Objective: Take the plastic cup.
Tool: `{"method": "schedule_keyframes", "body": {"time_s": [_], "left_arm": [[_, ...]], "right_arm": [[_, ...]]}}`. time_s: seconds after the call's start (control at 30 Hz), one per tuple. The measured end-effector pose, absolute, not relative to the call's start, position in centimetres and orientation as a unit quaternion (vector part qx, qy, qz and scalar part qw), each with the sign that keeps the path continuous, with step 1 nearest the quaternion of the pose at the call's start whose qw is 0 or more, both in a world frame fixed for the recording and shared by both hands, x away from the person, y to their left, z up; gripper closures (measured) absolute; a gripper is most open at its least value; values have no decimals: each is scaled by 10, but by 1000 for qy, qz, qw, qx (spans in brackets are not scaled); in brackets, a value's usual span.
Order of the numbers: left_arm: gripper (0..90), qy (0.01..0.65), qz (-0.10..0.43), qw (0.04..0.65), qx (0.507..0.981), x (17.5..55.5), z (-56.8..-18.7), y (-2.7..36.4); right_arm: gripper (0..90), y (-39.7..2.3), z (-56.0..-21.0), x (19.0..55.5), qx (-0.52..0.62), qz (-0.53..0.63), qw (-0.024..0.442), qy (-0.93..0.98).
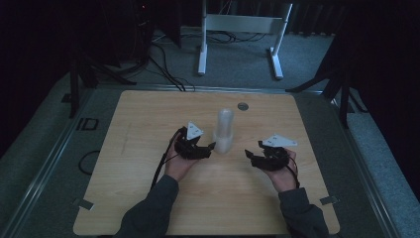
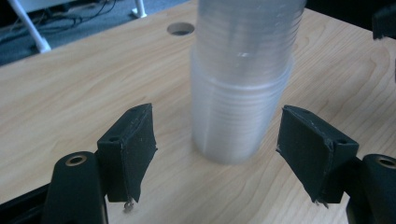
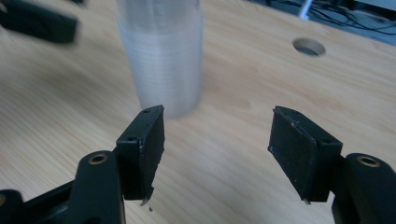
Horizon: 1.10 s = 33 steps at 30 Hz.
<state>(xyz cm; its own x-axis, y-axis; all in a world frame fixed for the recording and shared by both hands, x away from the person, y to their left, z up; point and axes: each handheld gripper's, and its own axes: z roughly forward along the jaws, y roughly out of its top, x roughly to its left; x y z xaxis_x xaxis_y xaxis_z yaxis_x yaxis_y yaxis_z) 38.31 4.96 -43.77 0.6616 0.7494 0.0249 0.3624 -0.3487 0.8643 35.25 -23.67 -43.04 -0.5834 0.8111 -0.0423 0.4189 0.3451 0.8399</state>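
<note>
Dim floor and tangled cables surround our pale wooden table (image 1: 148, 198), with a white frame stand (image 1: 237, 29) beyond its far edge. We work on a stack of clear plastic cups (image 1: 224, 131) standing upright near the table's middle, a little toward the far side. It looks frosted and ribbed with many nested rims, a narrower upper section rising out of a wider lower one. We can read no label or writing on the cups; a dark mark on the floor left of the table is too small to make out.

Our left gripper (image 1: 210, 147) sits just beside the stack's base, jaws apart and bare, and in the left gripper view the cups stand ahead of the gap, untouched by either pad. Our right gripper (image 1: 248, 156) hangs well apart to the stack's right, jaws also apart with nothing between them.

A round grommet hole (image 1: 242, 106) lies behind the cups. Bare wood spreads wide on every side, up to the table's rounded corners.
</note>
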Motion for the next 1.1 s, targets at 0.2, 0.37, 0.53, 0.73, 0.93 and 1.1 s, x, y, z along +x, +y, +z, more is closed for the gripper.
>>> {"method": "schedule_keyframes", "body": {"time_s": [0.2, 0.37, 0.53, 0.73, 0.93, 1.1], "left_arm": [[254, 339, 218, 456, 794, 392, -444, 35], [243, 342, 214, 456, 793, 397, -447, 28], [232, 341, 199, 468, 791, 402, -449, 25], [224, 341, 197, 462, 795, 407, -457, 20], [210, 334, 196, 465, 796, 409, -460, 18], [211, 335, 194, 469, 794, 410, -461, 20]], "right_arm": [[345, -227, -411, 363, 376, 446, 223, 781], [335, -220, -403, 370, 368, 451, 221, 783], [315, -214, -398, 377, 362, 459, 214, 782], [294, -209, -391, 384, 357, 470, 209, 780], [295, -192, -383, 395, 340, 481, 207, 781], [303, -182, -379, 400, 330, 486, 212, 781]]}}
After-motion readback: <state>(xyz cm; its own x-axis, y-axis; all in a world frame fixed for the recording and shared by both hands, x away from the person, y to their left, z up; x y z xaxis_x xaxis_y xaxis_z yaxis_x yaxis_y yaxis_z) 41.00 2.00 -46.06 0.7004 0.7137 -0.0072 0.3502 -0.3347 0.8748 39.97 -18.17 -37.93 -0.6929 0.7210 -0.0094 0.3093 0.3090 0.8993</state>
